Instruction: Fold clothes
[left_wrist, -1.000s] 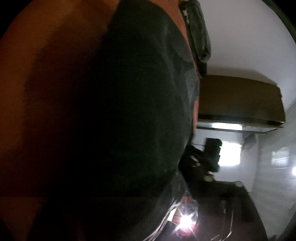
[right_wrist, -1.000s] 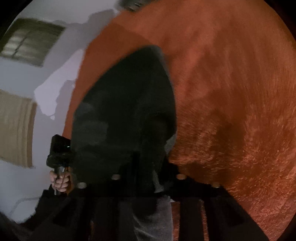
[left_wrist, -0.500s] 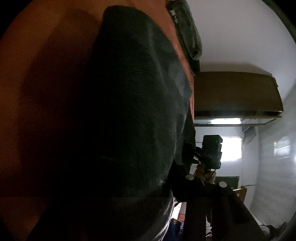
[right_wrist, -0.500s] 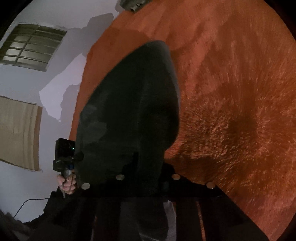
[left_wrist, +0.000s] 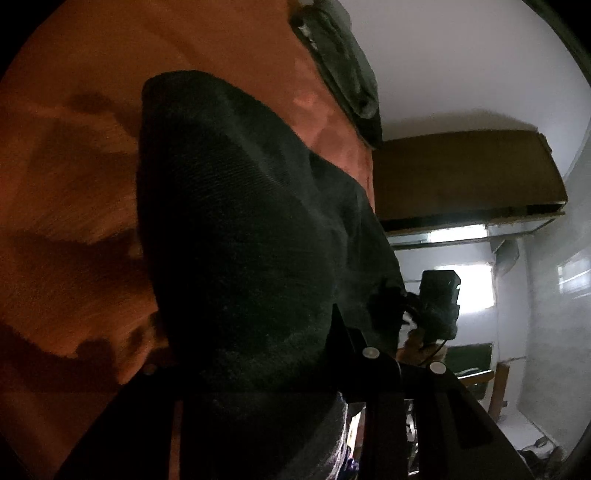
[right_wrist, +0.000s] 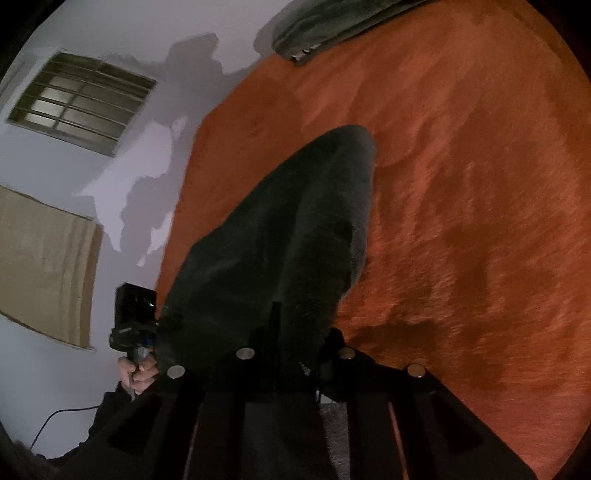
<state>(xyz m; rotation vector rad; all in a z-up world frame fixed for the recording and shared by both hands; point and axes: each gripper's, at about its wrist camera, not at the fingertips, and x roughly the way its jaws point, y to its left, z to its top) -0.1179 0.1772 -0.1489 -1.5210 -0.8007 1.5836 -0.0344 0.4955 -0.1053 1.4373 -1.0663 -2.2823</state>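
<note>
A dark, near-black garment hangs lifted above an orange fleece blanket, stretched between both grippers. My left gripper has the cloth bunched between its jaws, which are still closing on it; the fabric drapes over and hides most of the fingers. In the right wrist view the same garment runs up from my right gripper, whose jaws pinch its near edge. Each view shows the other gripper at the garment's far corner: the right one and the left one, held by a hand.
The orange blanket covers the whole surface below. A folded grey-green cloth lies at its far edge by the white wall. A barred window and a tan panel are on the wall. A brown cabinet hangs opposite.
Both grippers have risen, lifting the dark garment off the blanket. More blanket shows around the garment, and the jaws have closed onto the cloth.
</note>
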